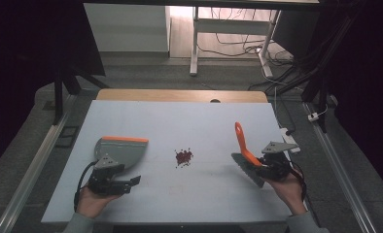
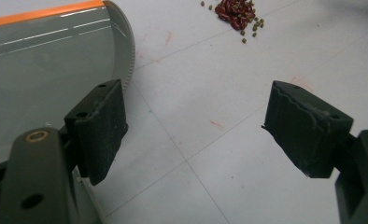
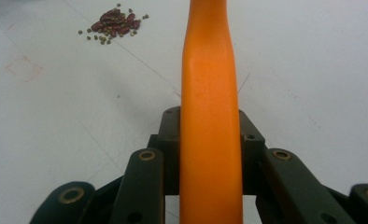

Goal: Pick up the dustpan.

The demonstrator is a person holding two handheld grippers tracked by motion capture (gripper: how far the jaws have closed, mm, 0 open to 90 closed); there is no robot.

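My right gripper (image 1: 257, 165) is clenched on the orange handle (image 3: 210, 116) of the brush (image 1: 245, 160). In the right gripper view the handle runs straight up between the two jaws, which press on it from both sides. From above, the handle slants up and away from my hand, and the grey brush head hangs low at the near end, close over the desk (image 1: 189, 116).

My left gripper (image 1: 124, 184) is released: in the left gripper view its jaws stand wide apart with only bare desk between them. The dustpan (image 1: 121, 150) lies flat on the desk just beyond that gripper, its orange edge on the far side. One jaw sits just beside its curved rim; I can't tell whether they touch.

The beans (image 1: 183, 157), a small heap of dark red ones with a few greenish ones scattered round, lie mid-desk between dustpan and brush, apart from both.
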